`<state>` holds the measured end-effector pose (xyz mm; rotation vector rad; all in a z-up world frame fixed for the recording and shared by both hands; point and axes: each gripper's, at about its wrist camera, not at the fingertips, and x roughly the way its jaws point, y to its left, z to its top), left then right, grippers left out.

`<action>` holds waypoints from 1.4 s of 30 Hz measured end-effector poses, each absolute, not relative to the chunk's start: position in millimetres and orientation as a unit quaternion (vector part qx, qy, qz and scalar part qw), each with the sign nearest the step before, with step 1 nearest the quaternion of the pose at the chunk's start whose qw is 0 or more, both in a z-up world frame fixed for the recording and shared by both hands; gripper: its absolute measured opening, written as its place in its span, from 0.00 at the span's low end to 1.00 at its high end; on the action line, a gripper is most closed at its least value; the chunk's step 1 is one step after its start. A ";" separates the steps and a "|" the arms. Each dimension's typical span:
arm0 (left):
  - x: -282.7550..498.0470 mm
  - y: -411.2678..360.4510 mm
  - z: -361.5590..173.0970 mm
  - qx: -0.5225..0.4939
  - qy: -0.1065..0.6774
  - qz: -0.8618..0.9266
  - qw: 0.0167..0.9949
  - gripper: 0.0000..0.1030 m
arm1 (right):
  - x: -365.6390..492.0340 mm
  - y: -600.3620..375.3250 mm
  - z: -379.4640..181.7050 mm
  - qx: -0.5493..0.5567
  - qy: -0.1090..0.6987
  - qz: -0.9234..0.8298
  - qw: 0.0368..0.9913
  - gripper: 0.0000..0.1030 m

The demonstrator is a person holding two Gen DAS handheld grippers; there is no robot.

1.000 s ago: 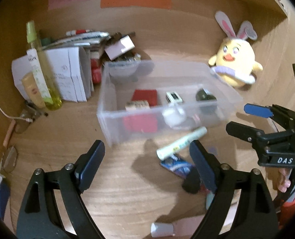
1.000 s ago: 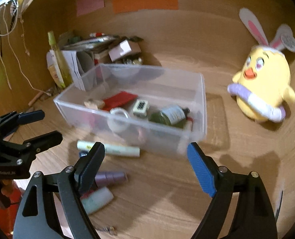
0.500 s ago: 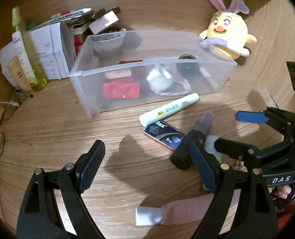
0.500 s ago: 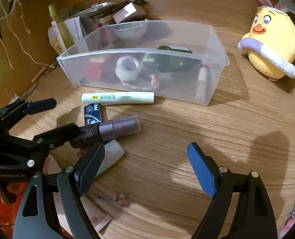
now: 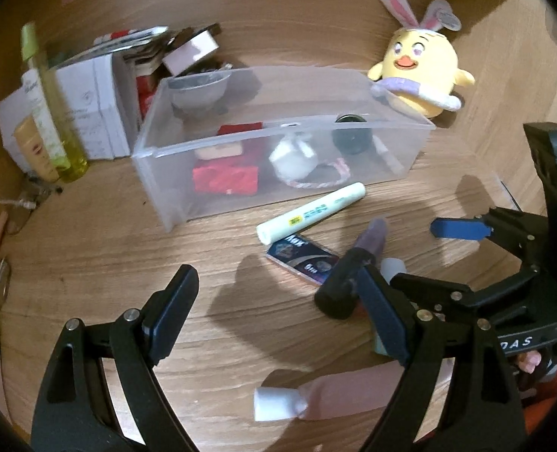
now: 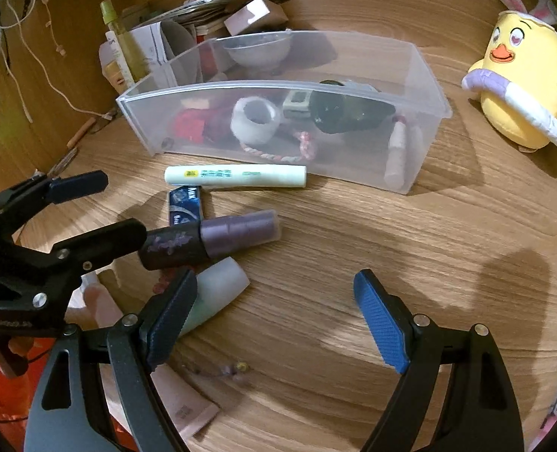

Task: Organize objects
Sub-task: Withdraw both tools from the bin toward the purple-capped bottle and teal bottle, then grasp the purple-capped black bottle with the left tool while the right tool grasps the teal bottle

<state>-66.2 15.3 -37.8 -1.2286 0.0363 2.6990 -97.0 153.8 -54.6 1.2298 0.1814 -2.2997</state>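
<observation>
A wooden desk [image 6: 353,248] walled in wood holds a clear plastic bin [image 6: 286,86] at the far side, already part filled. Loose items lie just near of it: a pale green tube [image 6: 237,176], a blue packet [image 6: 186,205] and a purple bottle [image 6: 218,239], its long axis running left to right. The left gripper [image 5: 278,297] and right gripper [image 6: 274,316] both stand apart and empty. The bottle sits between them, nearer the left one's right finger (a white-capped tube [image 6: 218,290] crowds it from below).
</observation>
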 end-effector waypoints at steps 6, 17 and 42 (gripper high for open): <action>-73.5 22.1 -40.1 -0.413 0.013 0.905 0.101 0.84 | -102.0 157.8 -53.3 0.460 0.062 -0.851 0.243 0.80; -72.2 16.3 -39.2 -0.421 -0.005 0.901 0.106 0.84 | -97.7 162.1 -53.9 0.445 0.082 -0.859 0.240 0.81; -73.3 44.2 -54.2 -0.431 0.021 0.890 0.146 0.26 | -92.1 152.4 -52.4 0.454 0.055 -0.851 0.258 0.80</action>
